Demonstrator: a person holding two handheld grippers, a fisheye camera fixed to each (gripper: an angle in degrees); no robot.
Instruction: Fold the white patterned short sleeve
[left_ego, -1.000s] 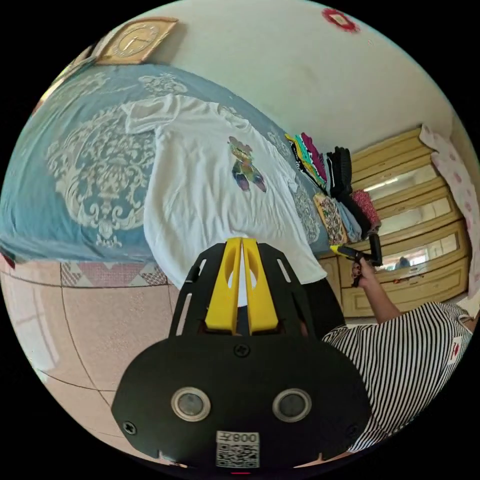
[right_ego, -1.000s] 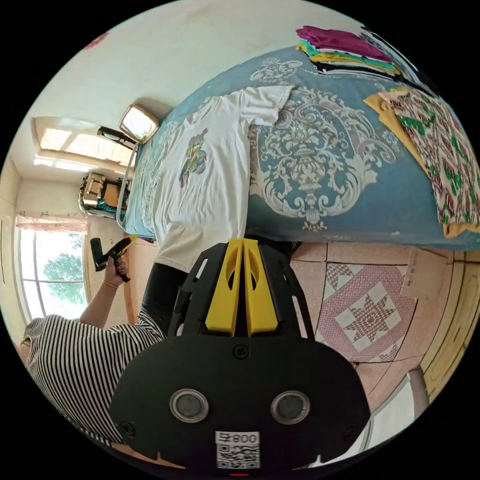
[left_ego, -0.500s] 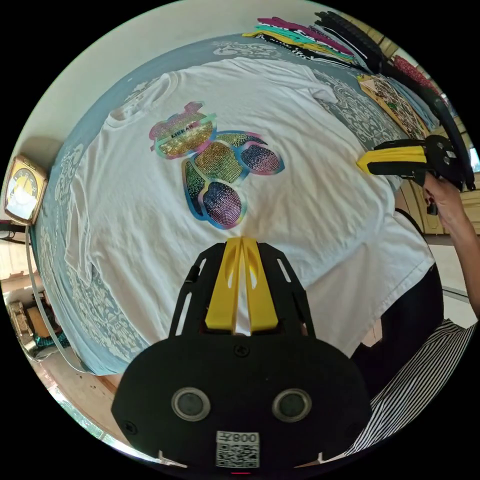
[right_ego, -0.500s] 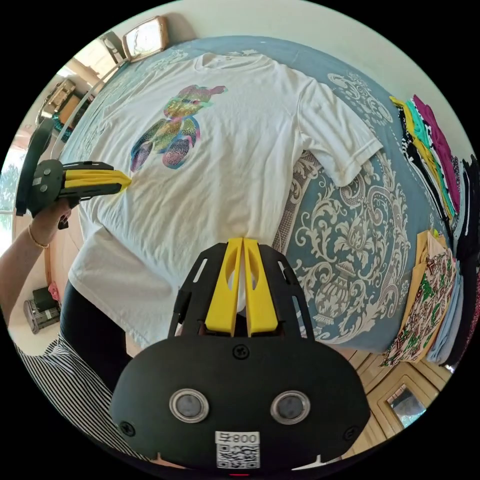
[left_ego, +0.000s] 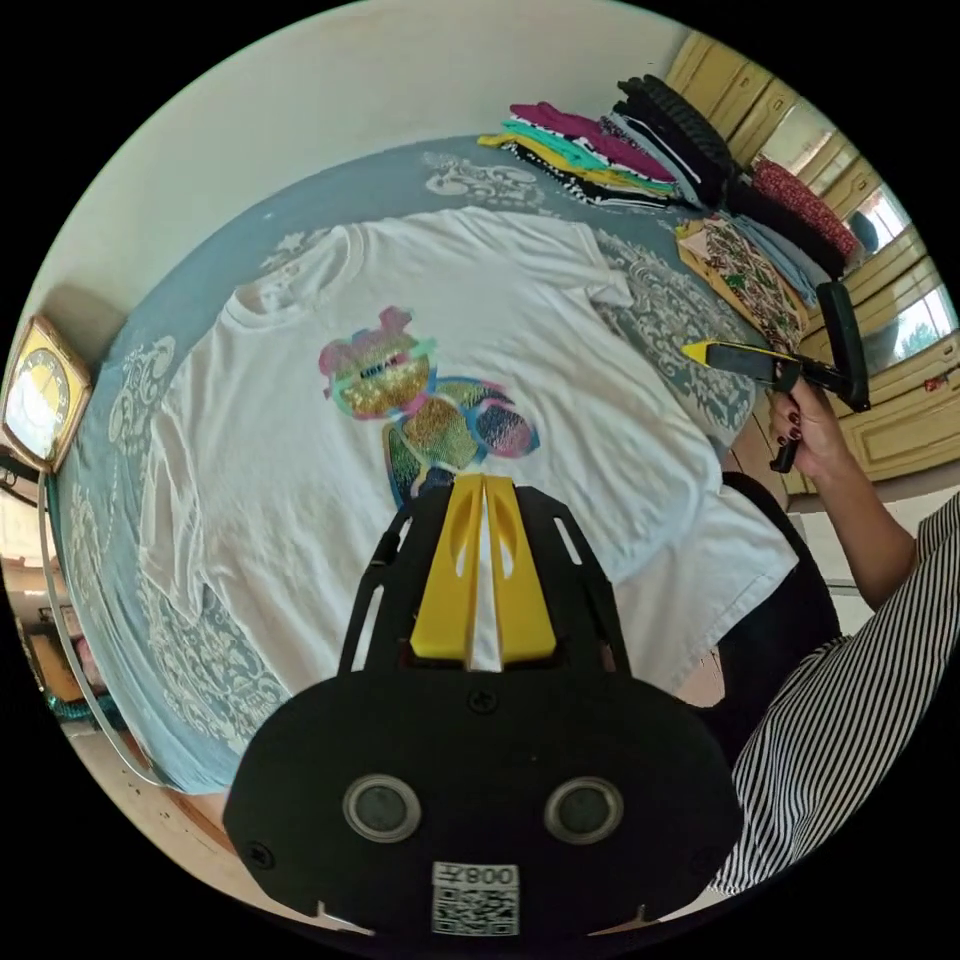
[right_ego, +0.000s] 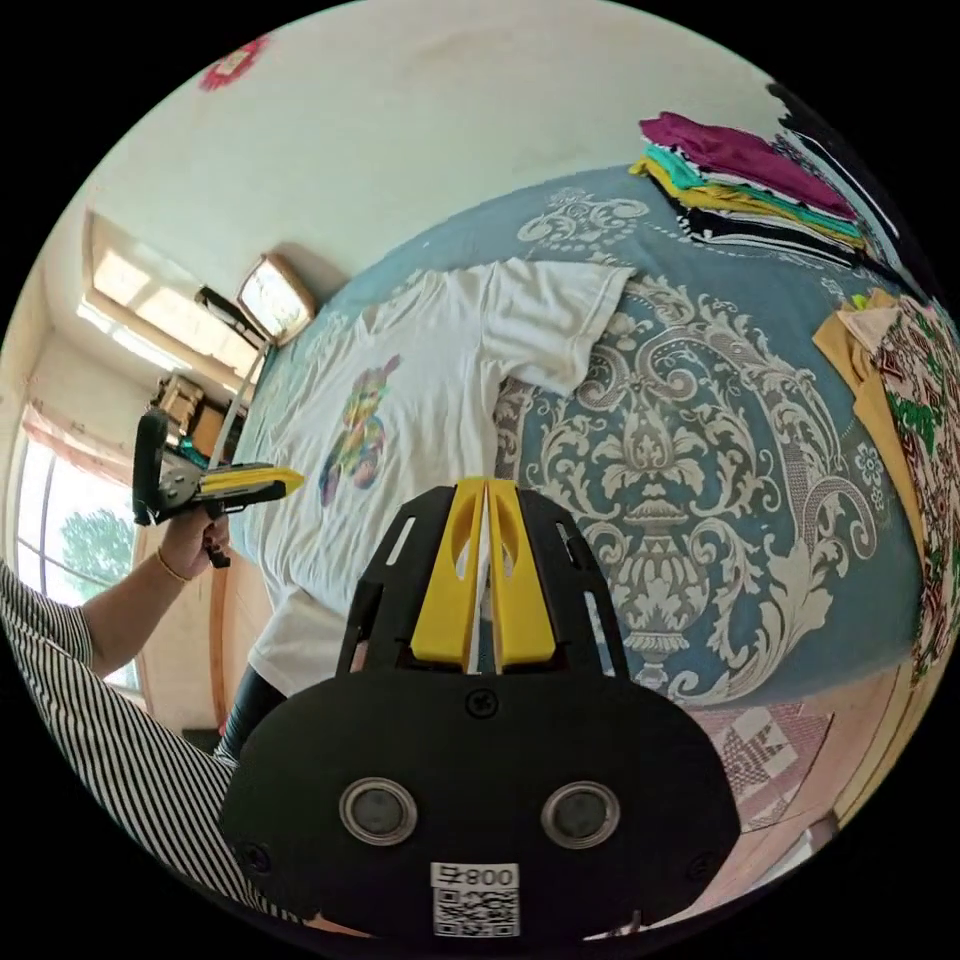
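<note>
The white patterned short sleeve (left_ego: 430, 400) is lying flat, print up, on the bed (right_ego: 700, 480) — hem overhanging. Both grippers (left_ego: 484, 560) (right_ego: 484, 565) are hovering clenched, empty; they should be opening over 1 sleeve edge, pinching cleanly.

The yellow-jawed black left gripper (left_ego: 484, 490) sits at the frame's lower centre, jaws together. The matching yellow-jawed black right gripper (left_ego: 712, 352), jaws closed, is held in a hand (left_ego: 812, 432) at the right edge.

Matt white cloth shirt (left_ego: 560, 400) with glittery print (left_ego: 430, 410) on woven bedspread (right_ego: 700, 480)
</note>
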